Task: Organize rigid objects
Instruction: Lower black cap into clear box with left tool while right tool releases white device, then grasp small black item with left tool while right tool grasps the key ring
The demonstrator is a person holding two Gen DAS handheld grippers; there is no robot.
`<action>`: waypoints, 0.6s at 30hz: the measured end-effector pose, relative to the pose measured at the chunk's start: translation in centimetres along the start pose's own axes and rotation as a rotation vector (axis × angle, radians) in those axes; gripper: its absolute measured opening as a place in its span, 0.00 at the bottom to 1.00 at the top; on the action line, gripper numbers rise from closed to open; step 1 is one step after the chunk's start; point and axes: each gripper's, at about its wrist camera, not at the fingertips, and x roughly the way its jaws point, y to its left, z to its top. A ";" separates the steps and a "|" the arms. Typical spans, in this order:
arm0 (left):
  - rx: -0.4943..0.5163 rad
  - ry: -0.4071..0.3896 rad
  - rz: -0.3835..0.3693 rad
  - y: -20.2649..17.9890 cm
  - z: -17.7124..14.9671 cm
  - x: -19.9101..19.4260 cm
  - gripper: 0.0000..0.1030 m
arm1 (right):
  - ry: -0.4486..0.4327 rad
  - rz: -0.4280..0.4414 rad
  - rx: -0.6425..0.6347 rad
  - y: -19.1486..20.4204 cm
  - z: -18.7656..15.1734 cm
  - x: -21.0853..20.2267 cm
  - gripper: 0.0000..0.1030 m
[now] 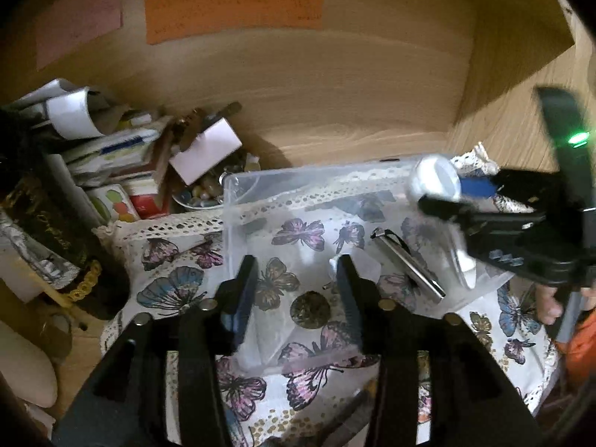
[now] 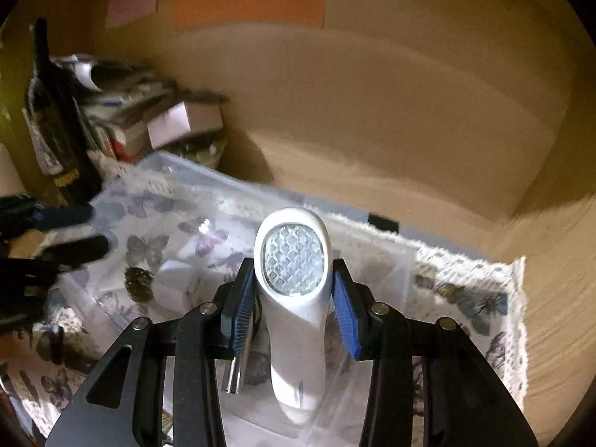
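A clear plastic box (image 1: 238,201) sits on a butterfly-print cloth (image 1: 175,257). Inside lie a silver metal pen-like tube (image 1: 409,264) and a dark round disc (image 1: 310,309). My left gripper (image 1: 296,290) is open, its left finger at the box's left wall, its right finger inside. My right gripper (image 2: 294,298) is shut on a white flashlight (image 2: 294,283), held over the box (image 2: 372,260); the flashlight also shows in the left wrist view (image 1: 436,182). The silver tube (image 2: 236,372) shows below the right gripper, and the disc (image 2: 138,279) lies to its left.
A dark bottle (image 1: 48,231) and a pile of papers, small boxes and a bowl of beads (image 1: 201,193) stand at the left. Wooden walls (image 1: 335,93) enclose the back and right. Coloured paper notes (image 1: 234,7) hang on the back wall.
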 end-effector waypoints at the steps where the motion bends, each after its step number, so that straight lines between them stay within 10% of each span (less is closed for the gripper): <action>1: -0.002 -0.012 0.005 0.1 0.0 -0.5 0.52 | 0.018 0.011 0.010 -0.1 -0.1 0.5 0.36; 7: -0.007 -0.051 0.019 1.0 -0.5 -3.1 0.66 | 0.015 0.013 0.037 -0.5 -0.4 0.0 0.36; 18: -0.003 -0.065 0.057 2.2 -3.1 -6.8 0.89 | -0.182 0.042 0.022 0.6 -2.6 -8.6 0.67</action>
